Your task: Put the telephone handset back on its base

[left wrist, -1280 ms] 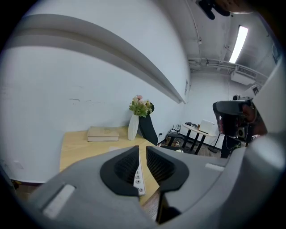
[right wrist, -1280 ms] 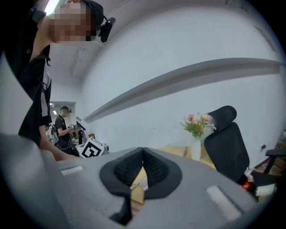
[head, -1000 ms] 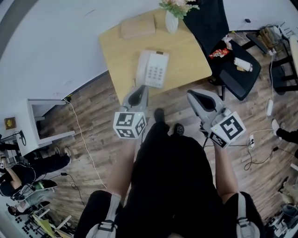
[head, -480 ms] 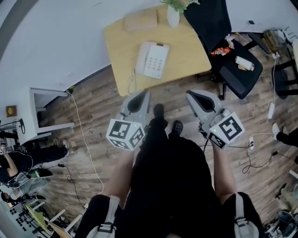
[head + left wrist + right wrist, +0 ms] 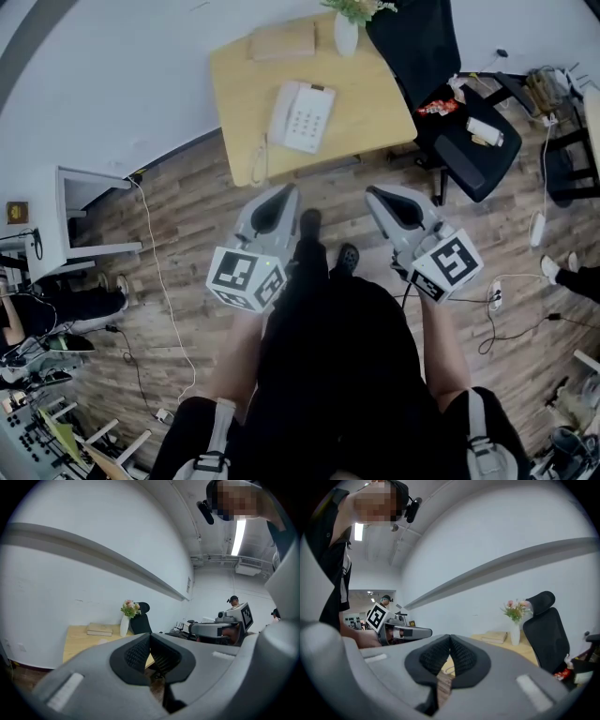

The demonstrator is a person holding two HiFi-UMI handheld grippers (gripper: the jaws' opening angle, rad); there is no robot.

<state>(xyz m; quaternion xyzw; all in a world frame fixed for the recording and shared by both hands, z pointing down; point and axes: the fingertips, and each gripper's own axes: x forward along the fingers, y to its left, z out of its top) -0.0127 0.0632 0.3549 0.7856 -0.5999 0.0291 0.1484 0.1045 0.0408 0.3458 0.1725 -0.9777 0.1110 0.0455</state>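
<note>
No words, numbers or brand names can be read in any view. In the upper middle of the head view, the telephone [image 5: 300, 114] on the counter [image 5: 375, 103] has keys too small to make out. The marker cube [image 5: 246, 277] on the left hand-held gripper [image 5: 287, 191] and the second marker cube [image 5: 446, 265] on the right hand-held gripper [image 5: 373, 193] show black-and-white square patterns, not letters. At upper right, print on a red packet [image 5: 433, 107] is too blurred to read.

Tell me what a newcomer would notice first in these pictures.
The left gripper and right gripper, each bearing a black-and-white marker cube, fill the middle of the head view, jaws shut and empty. Beyond them a white telephone lies on a light wooden table, with a vase of flowers at its far edge.
</note>
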